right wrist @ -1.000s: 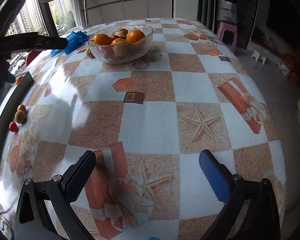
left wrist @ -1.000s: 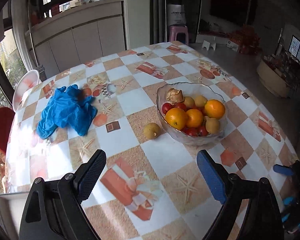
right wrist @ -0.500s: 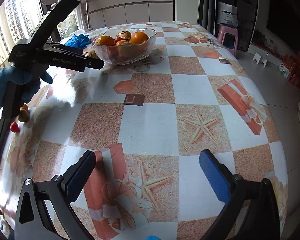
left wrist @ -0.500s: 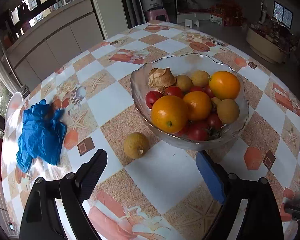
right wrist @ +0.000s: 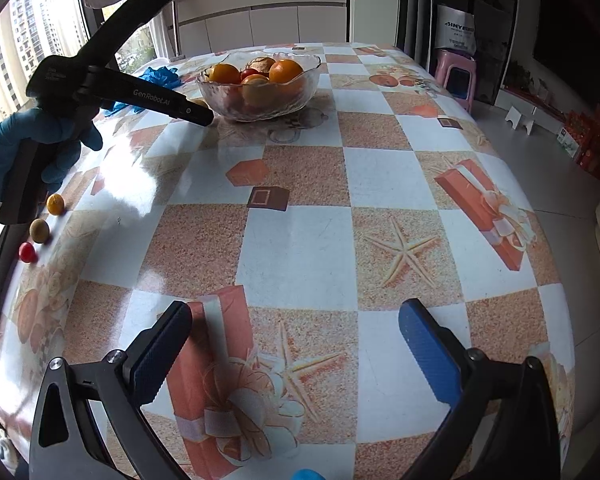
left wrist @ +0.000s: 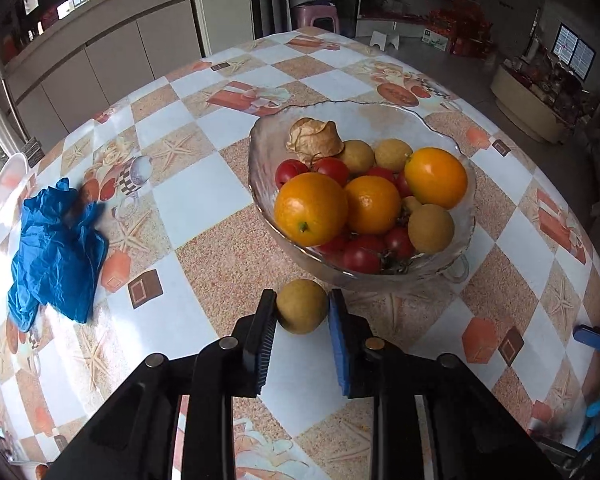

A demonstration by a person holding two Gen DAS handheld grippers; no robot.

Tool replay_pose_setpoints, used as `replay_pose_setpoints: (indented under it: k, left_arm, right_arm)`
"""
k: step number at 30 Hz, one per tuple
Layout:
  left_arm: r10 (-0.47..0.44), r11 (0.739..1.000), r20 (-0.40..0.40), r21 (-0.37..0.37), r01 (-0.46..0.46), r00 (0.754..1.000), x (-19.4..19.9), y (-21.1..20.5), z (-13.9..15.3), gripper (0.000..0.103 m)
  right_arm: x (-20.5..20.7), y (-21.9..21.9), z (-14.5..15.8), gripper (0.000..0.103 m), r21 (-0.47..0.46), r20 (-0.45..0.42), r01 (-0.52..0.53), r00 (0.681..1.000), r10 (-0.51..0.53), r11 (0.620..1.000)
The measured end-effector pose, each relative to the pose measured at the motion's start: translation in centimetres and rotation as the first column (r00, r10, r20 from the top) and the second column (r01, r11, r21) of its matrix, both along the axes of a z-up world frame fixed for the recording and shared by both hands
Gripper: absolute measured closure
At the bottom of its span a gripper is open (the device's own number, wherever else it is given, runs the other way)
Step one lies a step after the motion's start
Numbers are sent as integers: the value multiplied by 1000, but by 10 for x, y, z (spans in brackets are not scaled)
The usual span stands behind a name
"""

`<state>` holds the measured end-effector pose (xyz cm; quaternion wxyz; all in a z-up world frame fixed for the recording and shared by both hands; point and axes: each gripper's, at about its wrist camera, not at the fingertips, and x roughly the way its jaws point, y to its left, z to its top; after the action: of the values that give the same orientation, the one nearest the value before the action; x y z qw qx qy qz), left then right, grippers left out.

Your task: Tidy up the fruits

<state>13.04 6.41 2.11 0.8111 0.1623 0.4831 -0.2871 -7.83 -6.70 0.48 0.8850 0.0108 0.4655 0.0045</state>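
Now left tongs (left wrist: 302, 312) closing on longan (left wrist: 302, 306), earlier wide; right tongs (right wrist: 296, 344) released.

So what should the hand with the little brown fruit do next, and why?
Probably lift it. The left gripper is closing its jaws around the little brown fruit, which sits on the table just outside the glass bowl where the other fruit is.

Your tabletop (left wrist: 204, 208), in checkered starfish-print cloth, is carrying a glass fruit bowl (left wrist: 260, 168), one loose tan fruit (left wrist: 302, 306) just beside it, crumpled blue gloves (left wrist: 56, 252), and three small fruits (right wrist: 39, 230) sitting near the edge.
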Motion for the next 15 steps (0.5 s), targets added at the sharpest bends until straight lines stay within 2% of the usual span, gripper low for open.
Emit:
replay_pose_setpoints:
  k: [4, 8, 12, 15]
  left_arm:
    - [7, 999, 11, -33, -7, 1000, -26, 11, 20, 76]
    - [28, 998, 45, -52, -26, 999, -79, 34, 43, 76]
    - [123, 991, 52, -69, -119, 991, -143, 70, 47, 76]
    - [235, 970, 48, -82, -231, 971, -192, 103, 40, 76]
  right_arm:
    - [0, 2, 0, 0, -19, -5, -1, 1000, 1, 1000]
    - [0, 2, 0, 0, -25, -6, -1, 1000, 1, 1000]
    - [0, 2, 0, 0, -25, -7, -1, 1000, 1, 1000]
    - [0, 2, 0, 0, -25, -7, -1, 1000, 1, 1000]
